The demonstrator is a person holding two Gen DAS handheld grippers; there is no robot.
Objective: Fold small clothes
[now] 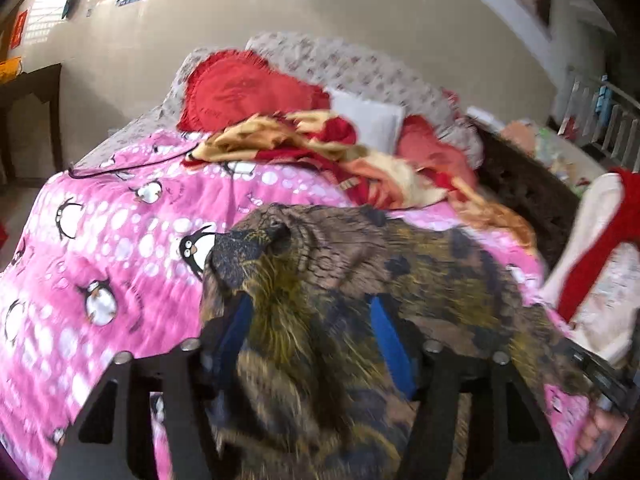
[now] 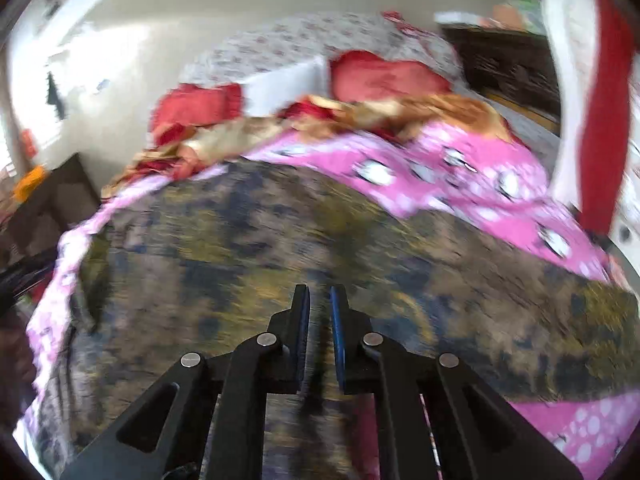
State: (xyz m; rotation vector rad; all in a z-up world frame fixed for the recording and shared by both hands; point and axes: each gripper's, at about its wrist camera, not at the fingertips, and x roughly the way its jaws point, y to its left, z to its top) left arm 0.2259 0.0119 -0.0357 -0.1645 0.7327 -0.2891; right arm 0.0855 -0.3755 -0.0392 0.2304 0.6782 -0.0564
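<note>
One brown-and-olive patterned garment (image 1: 352, 280) lies bunched across the lower centre of the left wrist view, on one pink bedspread (image 1: 120, 220) printed with penguins and white dots. A fold of it rises between the two blue pads of the left gripper (image 1: 312, 312), whose jaws stand partly apart; whether the pads press on the cloth cannot be told, since the fabric hides their tips.

In the right wrist view the same garment (image 2: 280, 240) fills the middle of the frame, spread over the bedspread (image 2: 460, 176) and blurred. The right gripper (image 2: 320, 292), at lower centre, has its two fingers drawn narrow, with a thin sliver between the pads through which cloth shows; a firm hold cannot be confirmed.

At the upper centre of the left wrist view sit one red frilled cushion (image 1: 240, 88), one white pillow (image 1: 368, 116) and one crumpled red-and-gold blanket (image 1: 312, 148). At the right edge hangs one red-and-white cloth (image 1: 592, 240). In the lower right corner, part of one hand (image 1: 600, 436) grips a dark handle.
</note>
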